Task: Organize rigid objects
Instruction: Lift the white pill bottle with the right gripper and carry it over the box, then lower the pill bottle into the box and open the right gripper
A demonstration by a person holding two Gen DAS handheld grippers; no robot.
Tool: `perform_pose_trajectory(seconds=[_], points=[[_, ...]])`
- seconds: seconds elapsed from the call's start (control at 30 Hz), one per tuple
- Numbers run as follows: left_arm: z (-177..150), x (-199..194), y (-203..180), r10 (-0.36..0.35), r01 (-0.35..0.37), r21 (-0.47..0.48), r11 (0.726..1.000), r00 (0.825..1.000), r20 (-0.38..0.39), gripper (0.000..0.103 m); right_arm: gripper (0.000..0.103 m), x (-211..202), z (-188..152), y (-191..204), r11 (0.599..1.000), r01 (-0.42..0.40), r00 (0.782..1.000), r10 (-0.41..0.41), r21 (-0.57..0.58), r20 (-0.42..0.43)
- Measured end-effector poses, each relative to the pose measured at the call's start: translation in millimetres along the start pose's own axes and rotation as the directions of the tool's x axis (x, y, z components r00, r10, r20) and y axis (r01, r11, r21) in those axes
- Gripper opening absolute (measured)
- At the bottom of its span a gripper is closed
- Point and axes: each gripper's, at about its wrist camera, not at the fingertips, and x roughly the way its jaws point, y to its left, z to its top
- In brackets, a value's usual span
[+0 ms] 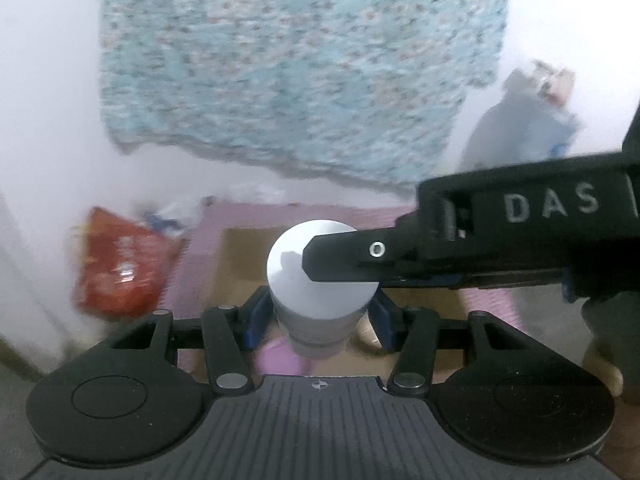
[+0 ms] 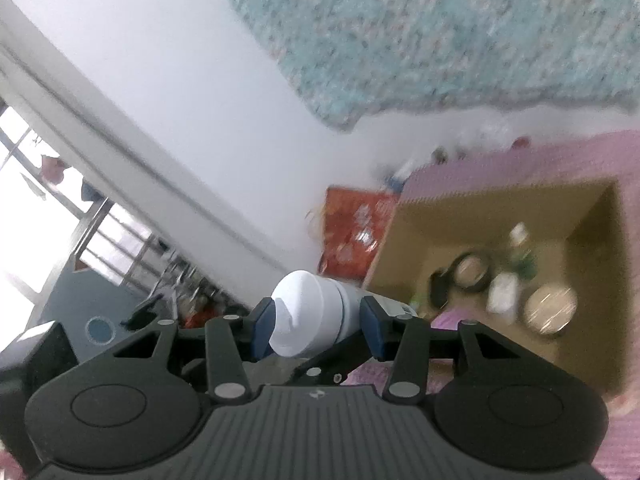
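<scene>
**Both grippers on one white bottle, above the box**

Left wrist view: left gripper (image 1: 320, 316) has its blue pads (image 1: 256, 316) pressed on either side of a white bottle (image 1: 320, 280). Bottle stands upright between the jaws, flat cap top facing the camera. Jaws about half-way in, clamped on the bottle body just under the cap. Right gripper (image 1: 340, 258) comes in from the right edge, black body with "DAS" lettering; one finger lies across the cap's right side. Whether its pads grip cannot be told from this view.

Right wrist view: right gripper (image 2: 318, 326) has blue pads (image 2: 370, 328) on both sides of the same bottle (image 2: 308, 312), at the cap and neck. Here the bottle looks tilted, cap pointing up-left. Jaws mid-width, closed on it. Part of a black linkage shows under the bottle, likely the left gripper.

Surroundings: open cardboard box (image 2: 592, 248) sits on a pink mat (image 2: 500, 160), right of the bottle in the right wrist view. Inside the box: two round tins (image 2: 550, 310), a small white bottle (image 2: 502, 298), a green-labelled bottle (image 2: 520, 252), all blurred. In the left wrist view the box (image 1: 236, 256) is behind and below the held bottle. Red packet (image 1: 120, 264) lies left of the box by the white wall. Floral cloth (image 1: 296, 68) hangs on the wall above. A white bag (image 1: 516, 128) at right, blurred. Window (image 2: 48, 208) at far left in the right wrist view.

The held bottle is in the air, clear of the box floor, not touching the mat.
</scene>
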Motion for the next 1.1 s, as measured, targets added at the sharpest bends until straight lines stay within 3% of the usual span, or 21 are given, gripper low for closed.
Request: perform_pose_trajectory(seconds=[0.2, 0.53, 0.77, 1.1], points=[[7.6, 44.7, -28.3, -0.086, 0.087, 0.014, 0.996, 0.994, -0.064, 0.052, 0.05, -17.2, 17.5, -44.4, 0.997, 0.065, 0.997, -0.067, 0.05, 0.026], [-31.2, 104.1, -48.1, -0.129, 0.136, 0.019, 0.991, 0.967, -0.218, 0.052, 0.05, 8.1, -3.1, -128.6, 0.973, 0.143, 0.989, -0.137, 0.183, -0.049], [-47.9, 125.9, -47.5, -0.158, 0.167, 0.01, 0.986, 0.947, -0.279, 0.052, 0.05, 25.3, -15.3, -153.4, 0.96, 0.204, 0.977, -0.186, 0.192, -0.105], [-59.6, 146.8, -53.6, -0.197, 0.216, 0.021, 0.976, 0.924, -0.326, 0.052, 0.05, 31.5, -27.5, -159.4, 0.948, 0.29, 0.952, -0.272, 0.13, -0.141]])
